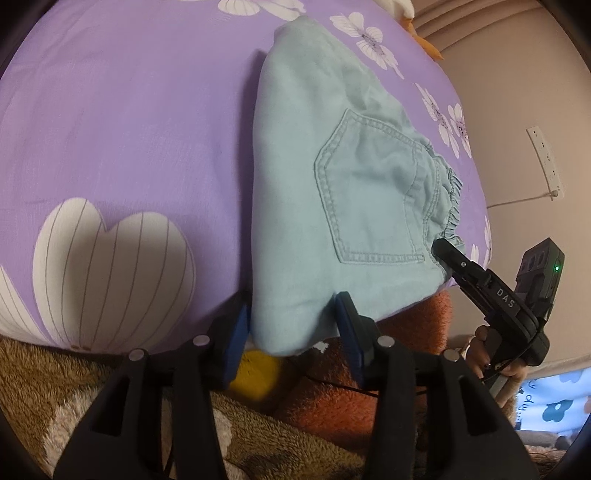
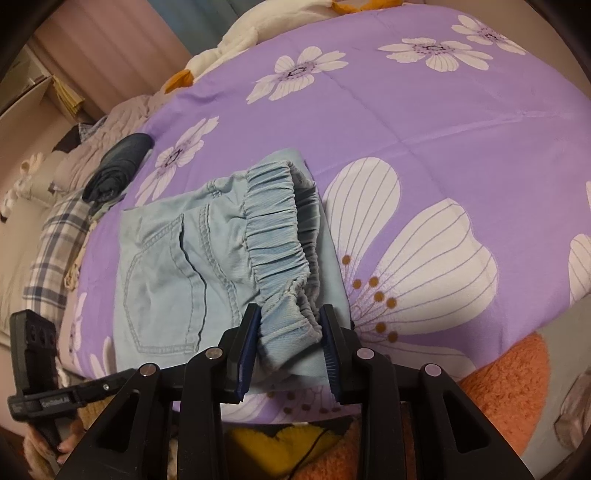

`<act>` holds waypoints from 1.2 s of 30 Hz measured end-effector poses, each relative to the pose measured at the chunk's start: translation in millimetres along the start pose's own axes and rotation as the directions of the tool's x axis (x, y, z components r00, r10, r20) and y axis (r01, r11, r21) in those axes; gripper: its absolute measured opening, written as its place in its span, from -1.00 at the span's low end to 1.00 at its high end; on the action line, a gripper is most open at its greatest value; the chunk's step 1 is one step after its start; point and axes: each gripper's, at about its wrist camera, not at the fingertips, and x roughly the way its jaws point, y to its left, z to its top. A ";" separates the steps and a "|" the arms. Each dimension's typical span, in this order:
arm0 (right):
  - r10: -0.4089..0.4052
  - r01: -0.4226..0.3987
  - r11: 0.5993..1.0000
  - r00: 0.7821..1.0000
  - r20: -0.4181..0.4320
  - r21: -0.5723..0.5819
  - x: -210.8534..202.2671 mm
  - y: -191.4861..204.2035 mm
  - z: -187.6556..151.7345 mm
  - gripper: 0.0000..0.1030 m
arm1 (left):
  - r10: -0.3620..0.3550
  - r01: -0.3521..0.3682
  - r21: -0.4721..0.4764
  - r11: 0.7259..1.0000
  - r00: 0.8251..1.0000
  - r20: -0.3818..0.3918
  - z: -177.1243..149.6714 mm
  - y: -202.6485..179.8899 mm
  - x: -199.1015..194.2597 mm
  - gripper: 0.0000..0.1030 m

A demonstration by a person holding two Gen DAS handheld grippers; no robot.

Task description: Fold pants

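Light blue pants point(image 1: 332, 166) lie folded into a compact stack on the purple floral bedspread point(image 1: 129, 129), back pocket point(image 1: 369, 192) facing up. My left gripper point(image 1: 291, 321) has its blue pads on either side of the stack's near folded corner, with the fabric filling the gap. In the right wrist view, my right gripper point(image 2: 290, 332) holds the bunched elastic waistband point(image 2: 273, 229) of the pants point(image 2: 166, 266) between its pads. The right gripper's fingertips point(image 1: 447, 254) show at the waistband end in the left view. At the lower left of the right view is the left gripper point(image 2: 110, 384).
A dark rolled garment point(image 2: 118, 166) and a plaid cloth point(image 2: 55, 251) lie at the bed's far left. A white plush toy point(image 2: 258, 26) sits at the head. Brown and orange fleece blankets point(image 1: 332, 406) hang at the near edge. A power strip point(image 1: 546, 162) is on the wall.
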 end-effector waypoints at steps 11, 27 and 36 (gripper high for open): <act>-0.061 0.059 0.998 0.996 0.071 0.022 -11.7 -2.7 4.6 0.55 | 0.083 -0.097 0.045 0.994 0.967 0.242 3.9 -10.9 -51.7 0.71; 0.049 -0.050 0.998 0.998 0.035 0.026 -3.7 -17.9 29.2 0.89 | 0.096 -0.114 0.052 0.992 0.960 0.265 33.7 -0.2 -21.4 0.74; 0.123 -0.123 0.992 0.990 -0.062 0.002 31.5 -7.8 36.1 0.87 | 0.029 -0.047 0.094 0.994 0.982 0.186 54.5 -10.0 14.4 0.33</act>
